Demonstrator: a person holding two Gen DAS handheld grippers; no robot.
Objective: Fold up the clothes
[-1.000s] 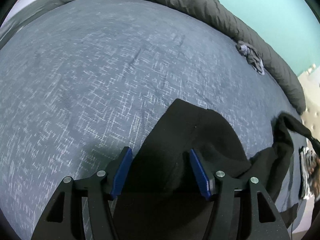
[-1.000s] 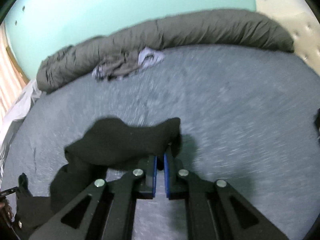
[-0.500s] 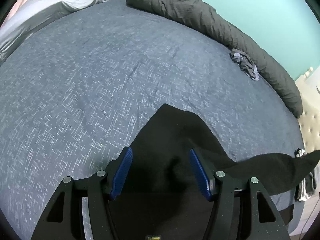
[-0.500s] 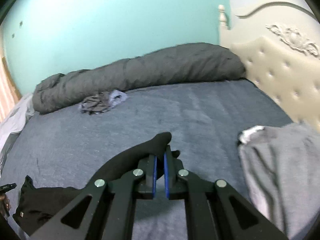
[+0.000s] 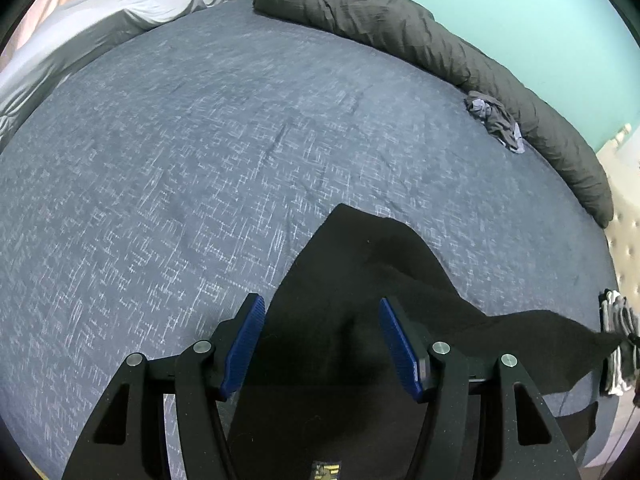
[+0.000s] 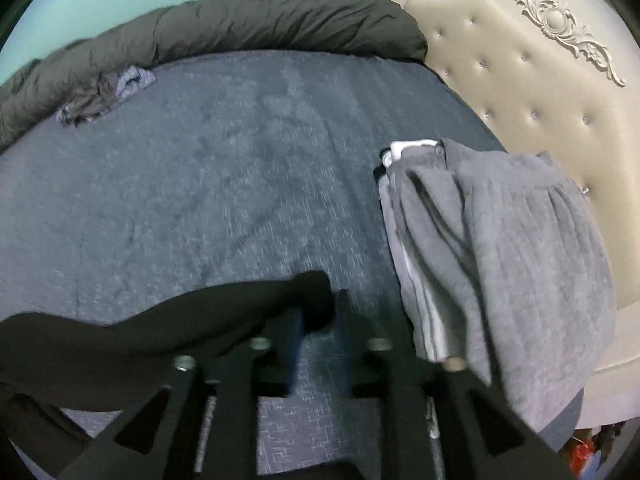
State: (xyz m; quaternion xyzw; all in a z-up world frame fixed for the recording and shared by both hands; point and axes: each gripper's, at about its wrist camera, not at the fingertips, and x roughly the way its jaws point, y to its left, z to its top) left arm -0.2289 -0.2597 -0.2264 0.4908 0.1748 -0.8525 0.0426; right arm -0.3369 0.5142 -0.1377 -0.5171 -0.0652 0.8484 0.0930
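Note:
A black garment [image 5: 360, 272] lies on the blue-grey bed [image 5: 200, 160]. My left gripper [image 5: 322, 340] is open above its near part, fingers on either side of the cloth, not closed on it. The garment stretches right toward the bed edge. In the right wrist view my right gripper [image 6: 318, 320] holds one end of the black garment [image 6: 160, 328] and pulls it out flat; the view is blurred and the jaws stand slightly parted around the cloth.
A rolled dark grey duvet [image 5: 440, 52] lies along the far edge against the teal wall. A small crumpled grey garment [image 5: 496, 120] lies beside it. A stack of folded grey clothes [image 6: 500, 248] sits by the cream tufted headboard [image 6: 540, 92].
My right gripper has swung right toward the headboard, drawing the black garment's end out with it. The jaws look a little wider. My left gripper stayed open over the garment.

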